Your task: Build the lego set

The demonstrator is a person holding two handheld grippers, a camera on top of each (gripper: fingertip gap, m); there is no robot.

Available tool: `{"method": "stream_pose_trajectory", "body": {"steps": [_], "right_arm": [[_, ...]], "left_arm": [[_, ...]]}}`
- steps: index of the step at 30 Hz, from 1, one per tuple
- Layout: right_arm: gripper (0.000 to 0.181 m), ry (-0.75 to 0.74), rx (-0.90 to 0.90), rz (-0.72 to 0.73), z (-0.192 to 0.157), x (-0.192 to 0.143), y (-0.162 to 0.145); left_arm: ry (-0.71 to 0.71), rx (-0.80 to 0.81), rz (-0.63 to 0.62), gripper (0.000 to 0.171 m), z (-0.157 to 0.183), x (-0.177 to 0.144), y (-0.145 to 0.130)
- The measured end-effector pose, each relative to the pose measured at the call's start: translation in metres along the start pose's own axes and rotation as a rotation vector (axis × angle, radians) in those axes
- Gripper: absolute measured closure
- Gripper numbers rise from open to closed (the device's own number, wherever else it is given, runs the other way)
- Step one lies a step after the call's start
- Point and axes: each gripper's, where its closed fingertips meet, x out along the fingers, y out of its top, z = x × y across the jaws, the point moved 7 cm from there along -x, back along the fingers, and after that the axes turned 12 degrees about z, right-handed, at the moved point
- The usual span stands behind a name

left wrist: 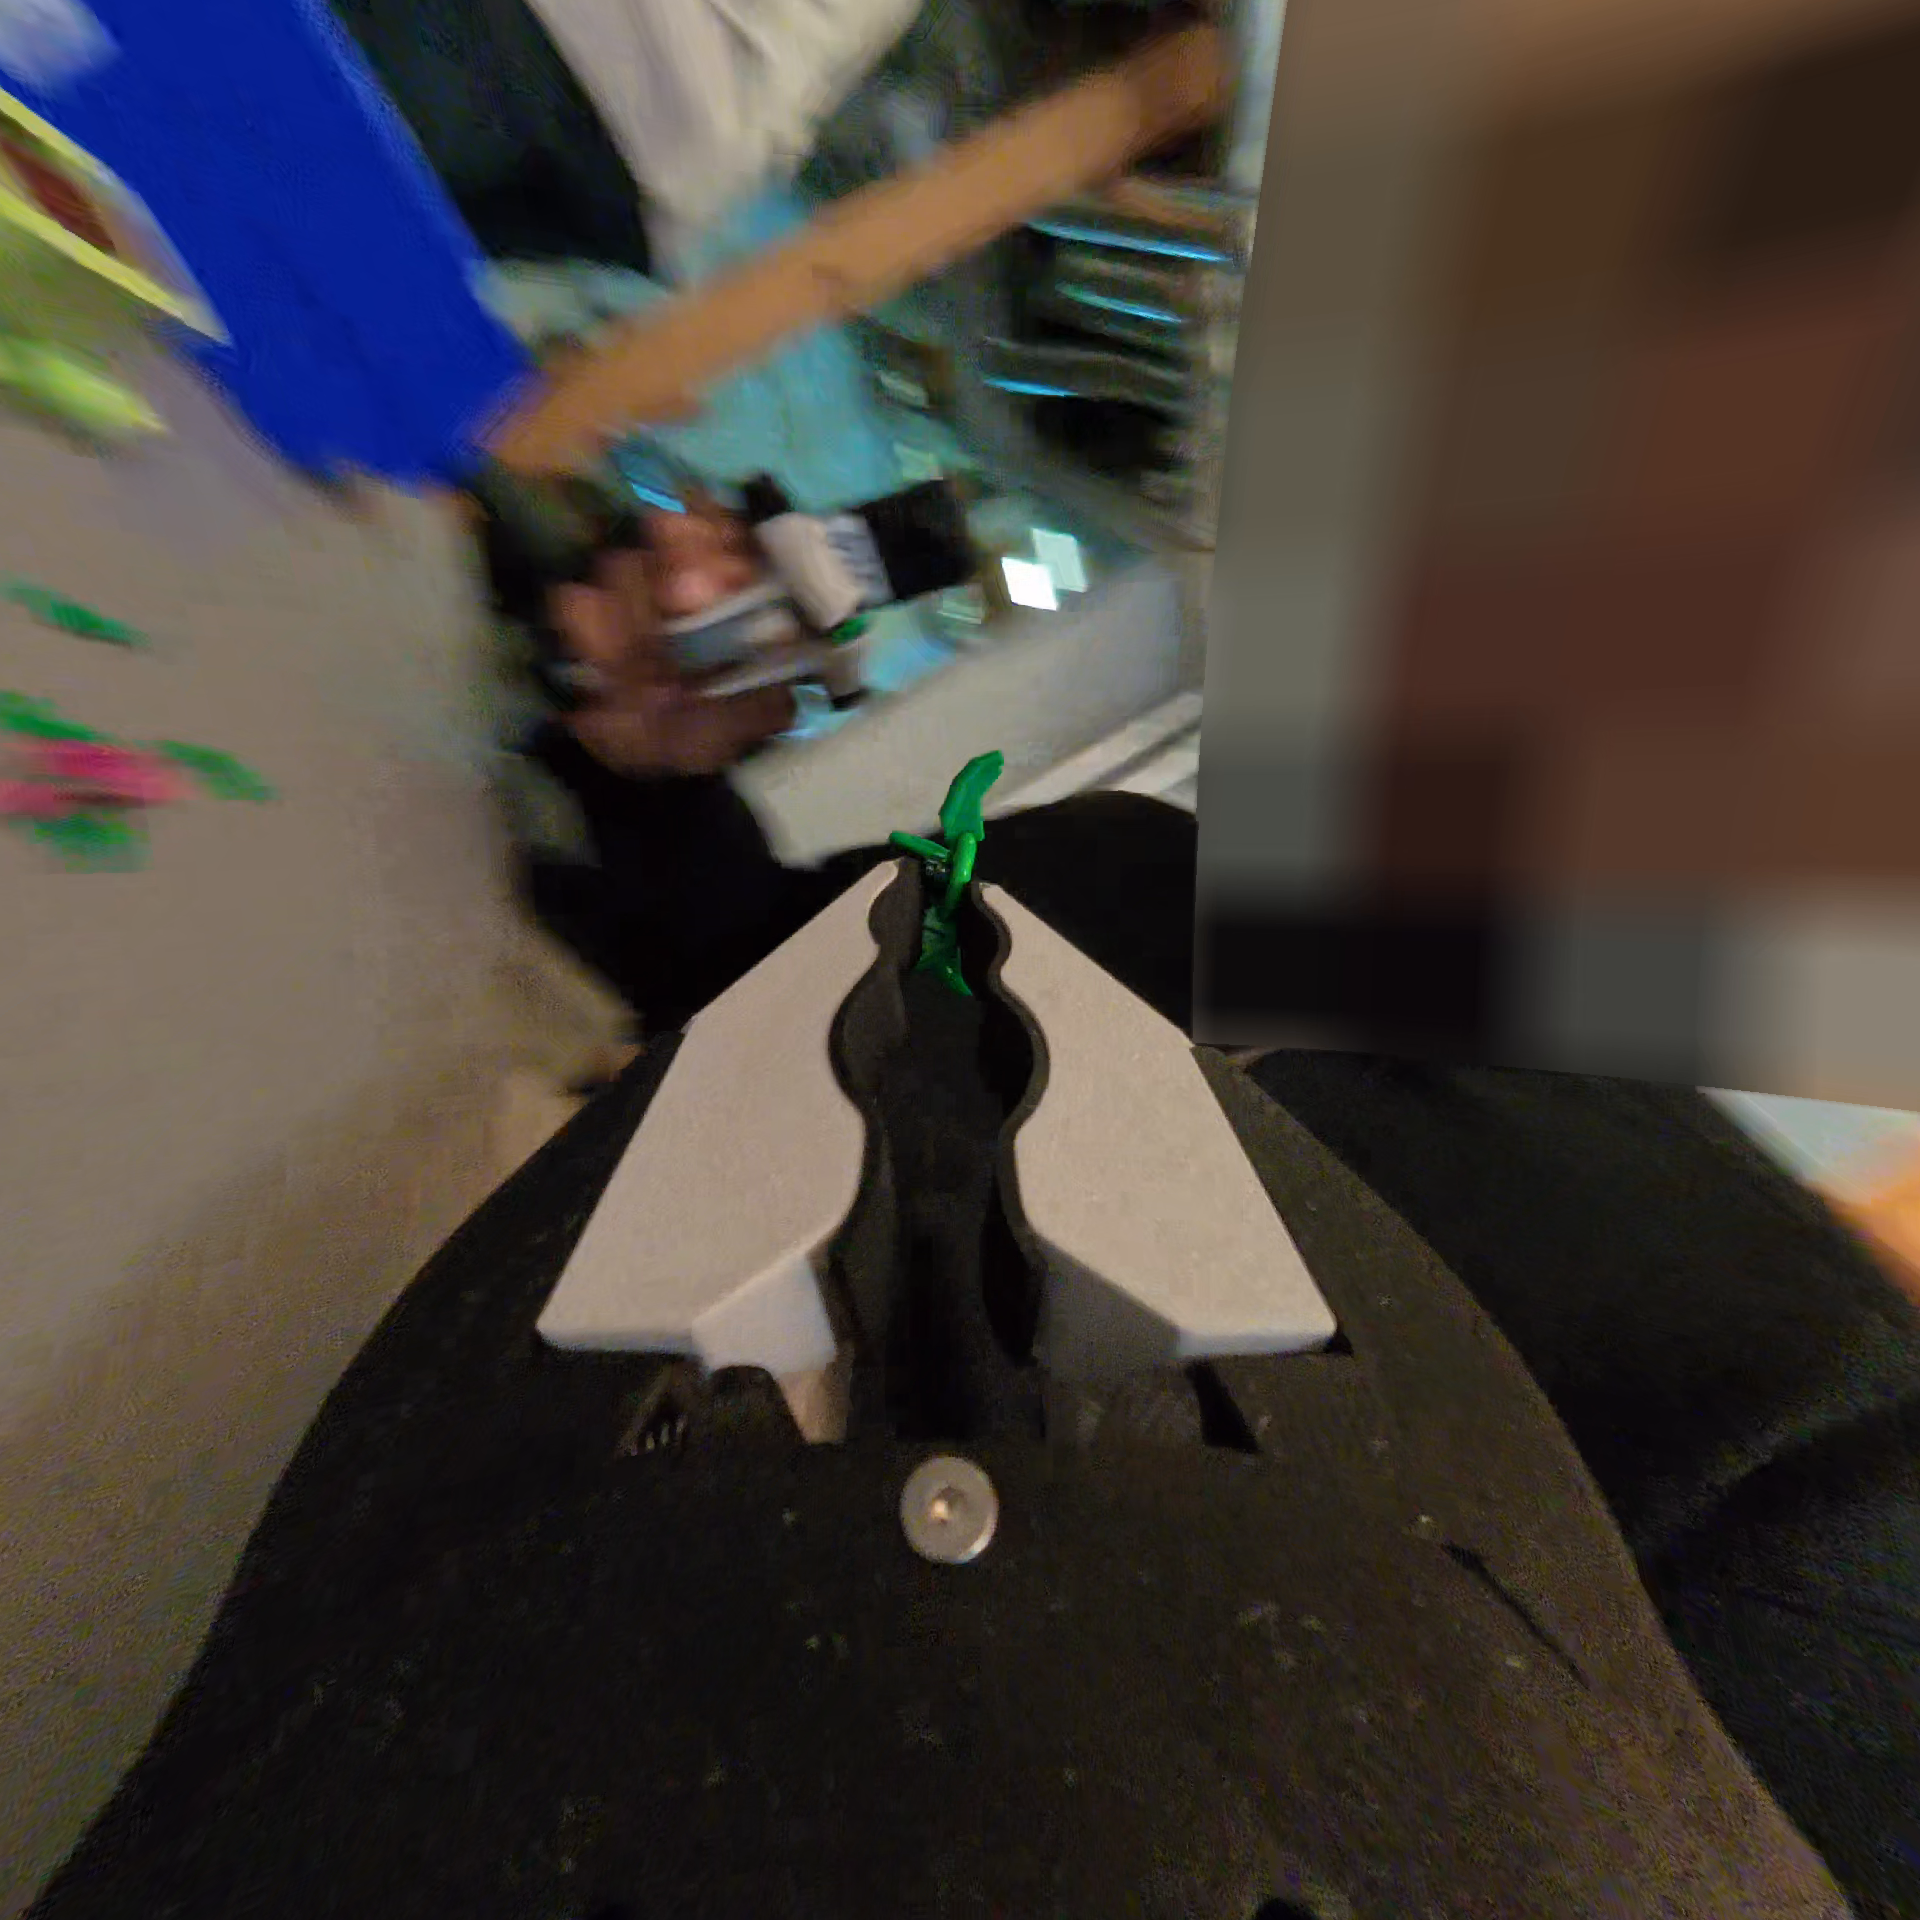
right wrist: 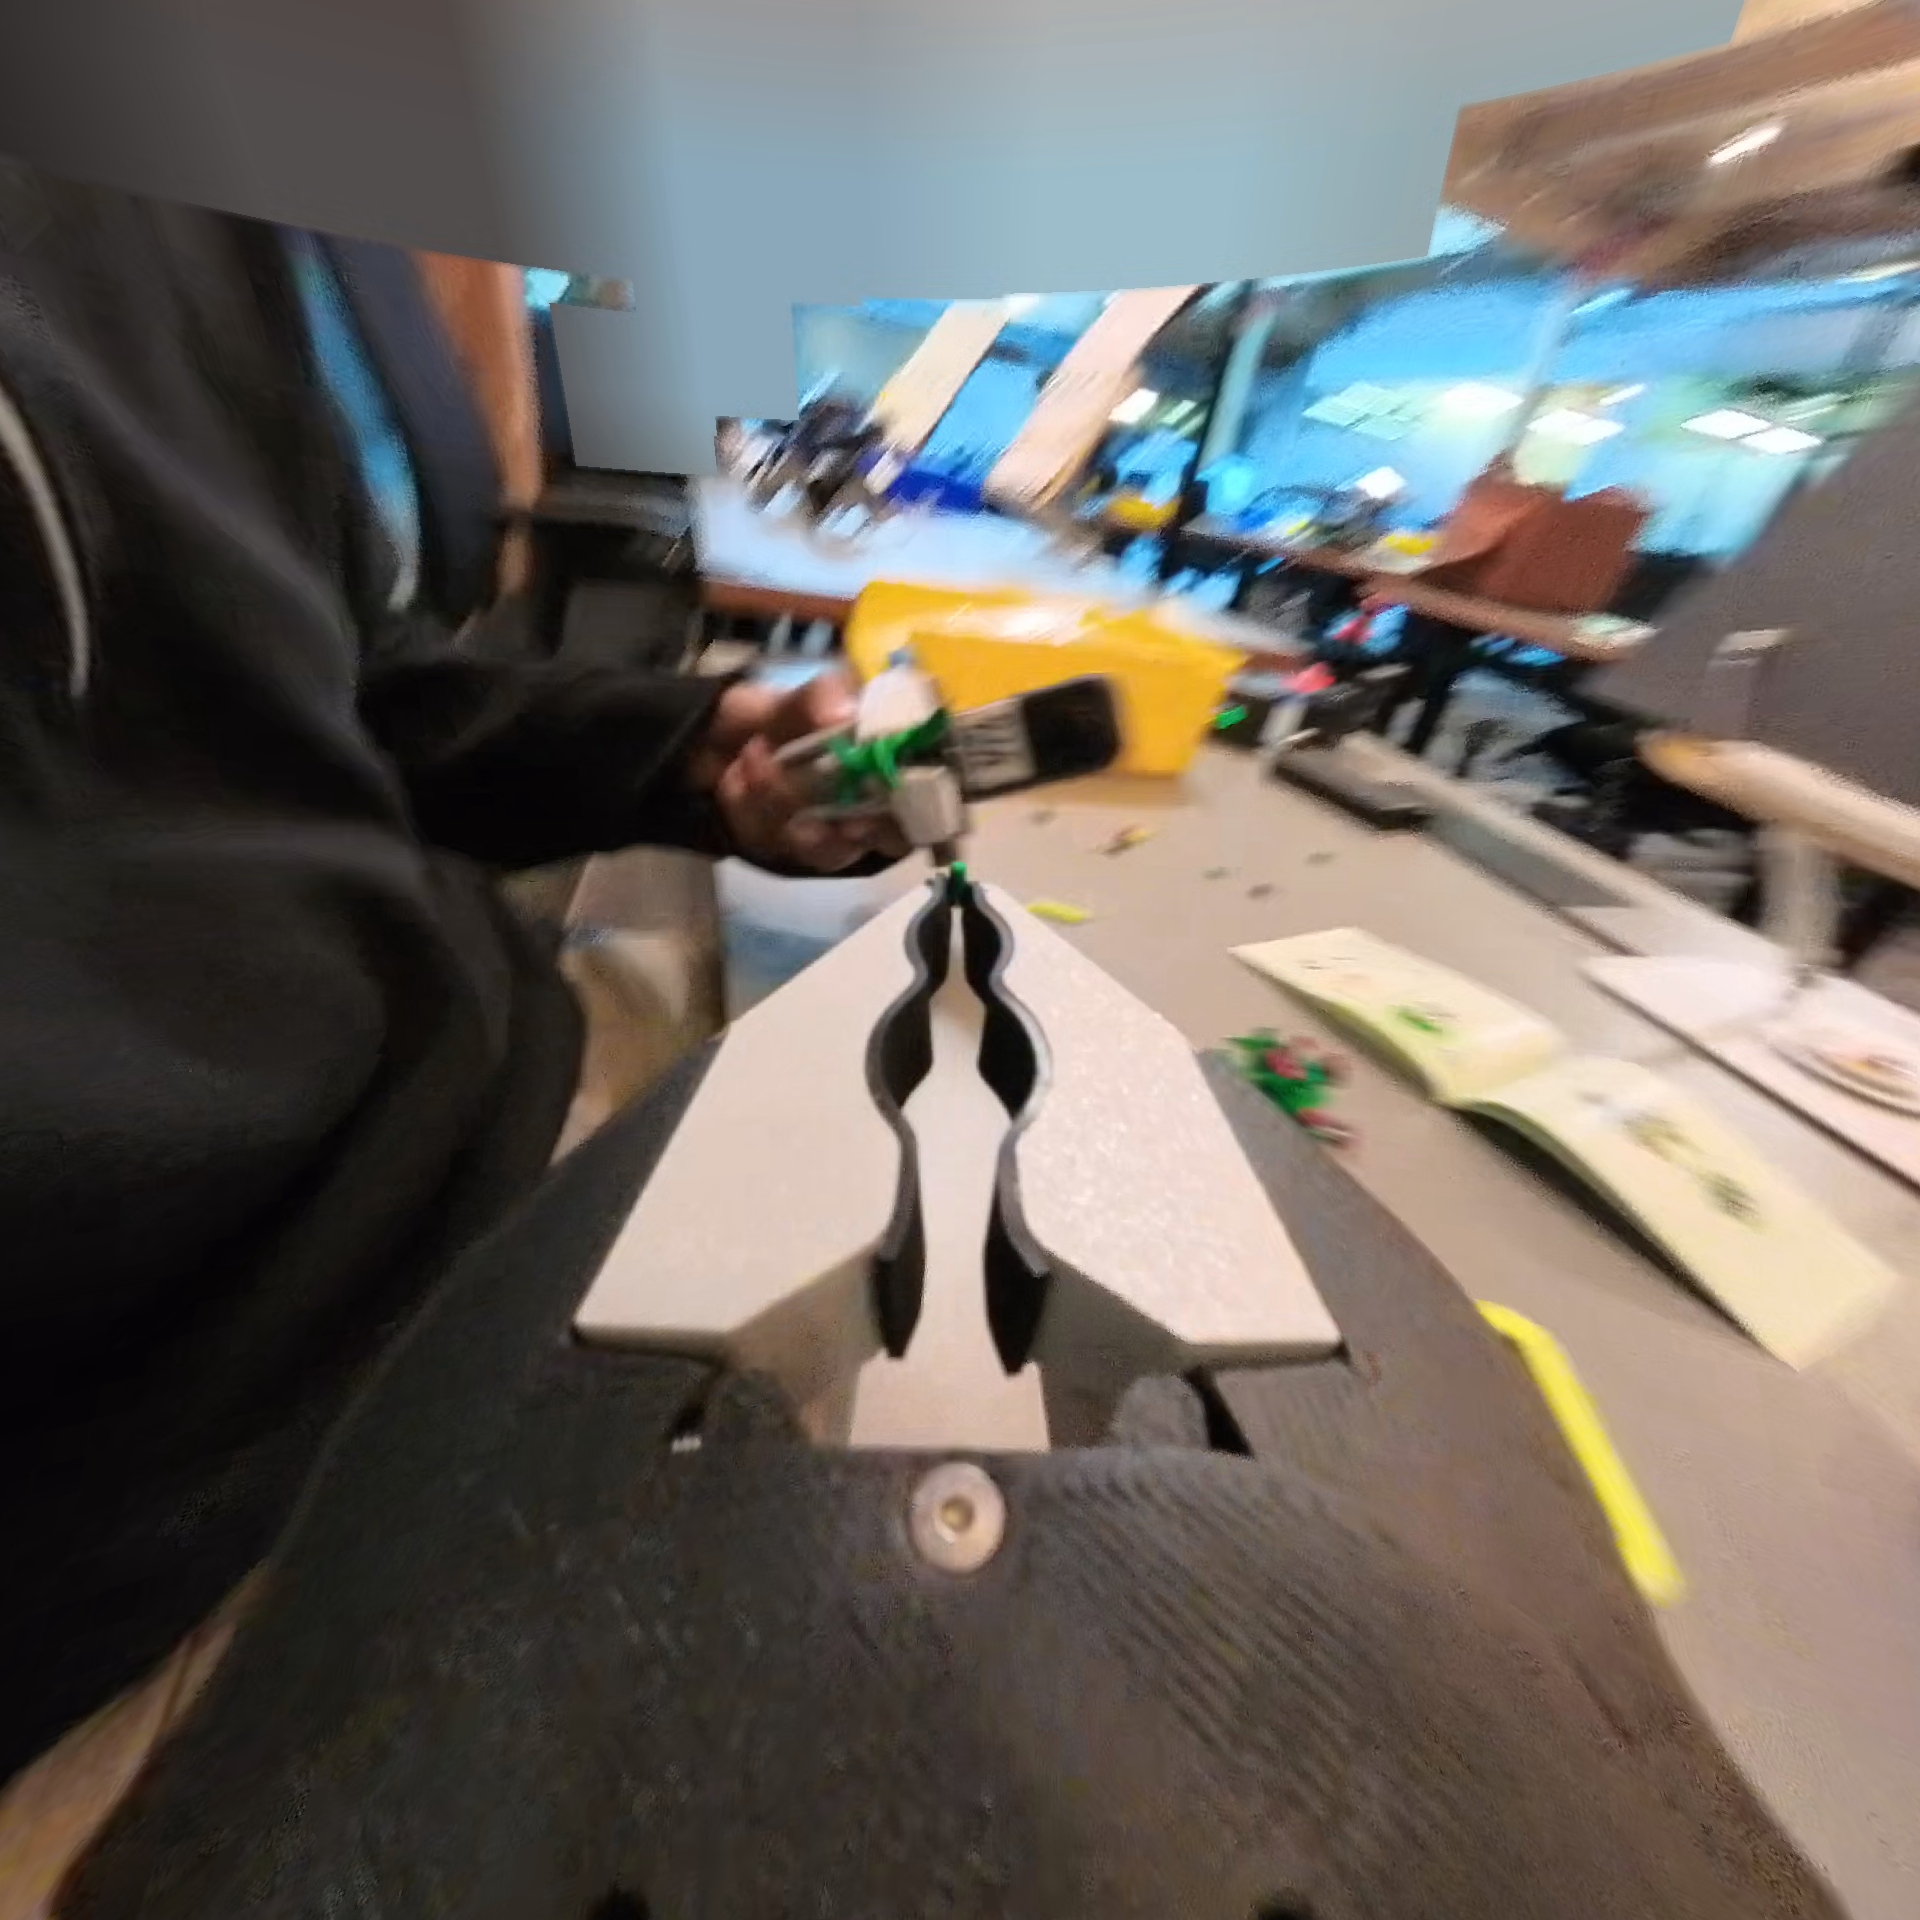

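Note:
My left gripper (left wrist: 943,894) is shut on a green leafy lego stem piece (left wrist: 954,883) that sticks up past the fingertips. It is held in the air, off the table. My right gripper (right wrist: 954,896) is shut on a small green lego piece (right wrist: 958,881) at its tips. In the left wrist view the right gripper (left wrist: 821,592) shows farther off, blurred, in a hand. In the right wrist view the left gripper (right wrist: 914,758) shows ahead with its green leaf piece (right wrist: 878,753), close above my right tips.
Loose green and pink lego pieces (left wrist: 94,779) lie on the grey table (left wrist: 260,935) at left; a small cluster (right wrist: 1288,1075) lies at right. An open instruction booklet (right wrist: 1538,1101) and a yellow box (right wrist: 1081,665) are on the table. A person's dark sleeve (right wrist: 260,831) fills the left. There is about 11 cm between the tips of the two grippers.

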Motion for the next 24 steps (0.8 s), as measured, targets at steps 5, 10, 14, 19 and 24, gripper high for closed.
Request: {"method": "stream_pose_trajectory", "body": {"steps": [5,10,14,19,24], "right_arm": [[0.180,-0.086,0.135,0.042,0.016,0.002,-0.005],[0.181,-0.053,0.729,0.095,0.012,0.037,-0.032],[0.181,-0.086,0.968,-0.037,0.008,0.048,-0.063],[0.181,-0.054,0.999,-0.030,0.005,0.048,-0.069],[0.181,-0.013,0.865,-0.107,-0.004,0.051,-0.063]], "left_arm": [[0.249,0.272,0.016,0.165,-0.002,-0.011,0.013],[0.446,0.553,-0.029,0.166,-0.015,-0.001,0.007],[0.644,1.171,-0.195,0.166,-0.006,0.018,-0.010],[0.724,1.815,-0.389,0.166,-0.004,0.040,-0.044],[0.721,2.064,-0.472,0.166,-0.013,0.048,-0.058]]}}
